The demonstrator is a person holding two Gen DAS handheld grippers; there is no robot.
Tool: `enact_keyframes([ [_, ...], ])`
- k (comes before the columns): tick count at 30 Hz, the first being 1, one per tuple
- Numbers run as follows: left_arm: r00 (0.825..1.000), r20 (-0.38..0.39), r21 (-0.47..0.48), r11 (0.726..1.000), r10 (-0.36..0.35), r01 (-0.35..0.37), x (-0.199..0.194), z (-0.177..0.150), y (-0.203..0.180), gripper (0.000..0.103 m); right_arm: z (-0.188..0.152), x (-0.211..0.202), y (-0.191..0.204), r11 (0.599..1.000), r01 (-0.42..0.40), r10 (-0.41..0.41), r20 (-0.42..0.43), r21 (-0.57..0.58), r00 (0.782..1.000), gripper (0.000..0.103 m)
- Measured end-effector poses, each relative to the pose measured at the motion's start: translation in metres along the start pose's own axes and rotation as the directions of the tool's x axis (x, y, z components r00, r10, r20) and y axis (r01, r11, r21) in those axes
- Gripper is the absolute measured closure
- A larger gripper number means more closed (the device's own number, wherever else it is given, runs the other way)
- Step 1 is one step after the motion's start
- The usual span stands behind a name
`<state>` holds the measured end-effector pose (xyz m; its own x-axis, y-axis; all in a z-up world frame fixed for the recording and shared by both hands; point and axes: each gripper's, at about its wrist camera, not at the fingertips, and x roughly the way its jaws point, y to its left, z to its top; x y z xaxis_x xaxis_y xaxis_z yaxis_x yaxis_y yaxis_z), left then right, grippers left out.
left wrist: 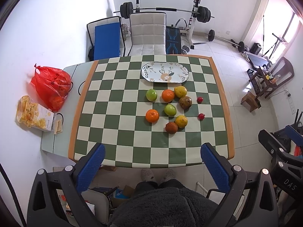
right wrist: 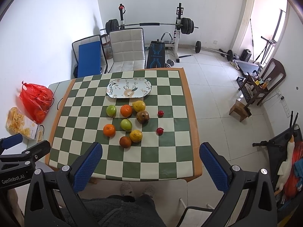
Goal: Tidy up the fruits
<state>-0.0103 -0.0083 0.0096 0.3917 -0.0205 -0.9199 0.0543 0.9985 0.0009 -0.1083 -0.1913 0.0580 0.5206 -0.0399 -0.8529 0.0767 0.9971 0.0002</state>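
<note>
A red plastic bag (left wrist: 50,87) and a snack box (left wrist: 35,116) sit left of the checkered cloth; a padded chair (left wrist: 147,33) and barbell rack (left wrist: 164,9) stand behind.

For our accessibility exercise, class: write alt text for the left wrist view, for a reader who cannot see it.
Ten loose fruits, among them a near orange and a green apple, lie on a checkered tablecloth before an empty oval plate. The open left gripper frames the near table edge, holding nothing. A red plastic bag sits left.
</note>
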Motion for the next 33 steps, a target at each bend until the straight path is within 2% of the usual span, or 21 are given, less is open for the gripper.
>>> enact_keyframes([
  [33, 1.000, 0.013, -0.003, 1.000, -0.014, 0.014, -0.0020, 0.0045, 0.0002, 0.000, -0.0006, -0.0034, -0.0009, 1.000, 0.000, 0.000, 0.010, 0.000, 1.000, 0.000],
])
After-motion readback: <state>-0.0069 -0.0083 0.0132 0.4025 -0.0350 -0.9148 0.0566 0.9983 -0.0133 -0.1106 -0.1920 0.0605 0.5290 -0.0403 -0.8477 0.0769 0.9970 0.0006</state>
